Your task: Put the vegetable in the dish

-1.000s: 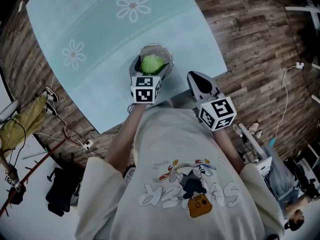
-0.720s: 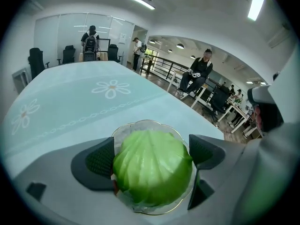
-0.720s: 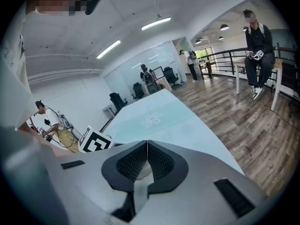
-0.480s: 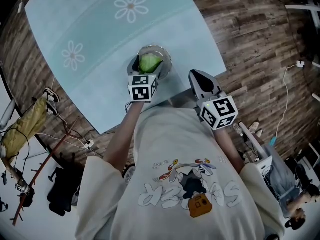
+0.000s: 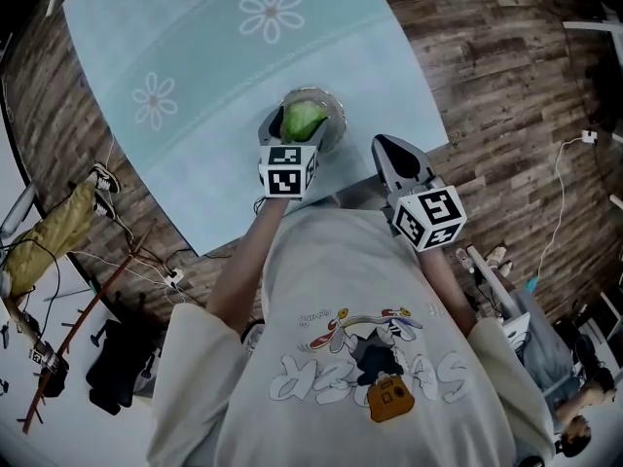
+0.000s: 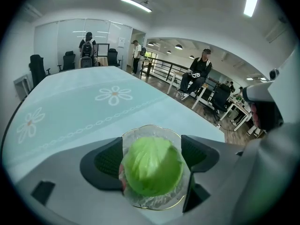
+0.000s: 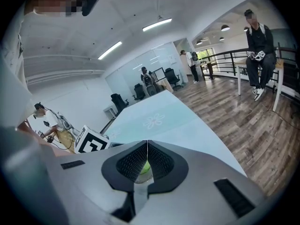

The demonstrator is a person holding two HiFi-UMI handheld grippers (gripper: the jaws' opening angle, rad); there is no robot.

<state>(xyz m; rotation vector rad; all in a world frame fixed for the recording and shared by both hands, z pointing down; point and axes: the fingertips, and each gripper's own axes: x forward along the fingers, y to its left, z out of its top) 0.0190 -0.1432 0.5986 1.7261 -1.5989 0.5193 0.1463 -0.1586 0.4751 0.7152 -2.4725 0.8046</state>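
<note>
A round green cabbage (image 5: pixel 304 120) rests in a clear glass dish (image 5: pixel 334 115) near the front edge of the pale blue table (image 5: pixel 214 66). My left gripper (image 5: pixel 297 136) hovers at the dish's near side. In the left gripper view the cabbage (image 6: pixel 152 165) fills the gap between the dark pads (image 6: pixel 108 161) over the dish (image 6: pixel 152 129). The left gripper (image 6: pixel 154 153) is closing its jaws, and the pads do not visibly press on the cabbage. My right gripper (image 5: pixel 389 154) stays off the table's front corner, and in its own view the right gripper (image 7: pixel 147 161) is shut and empty.
The table has white daisy prints (image 5: pixel 271 13) and stands on a dark wood floor (image 5: pixel 506 86). Cables, a stand and a shoe (image 5: pixel 102 178) lie on the floor at the left. Seated and standing people (image 6: pixel 197 74) are far off behind the table.
The whole view has shifted slightly. The left gripper stays at the dish with the cabbage resting in it, and the right gripper keeps its place.
</note>
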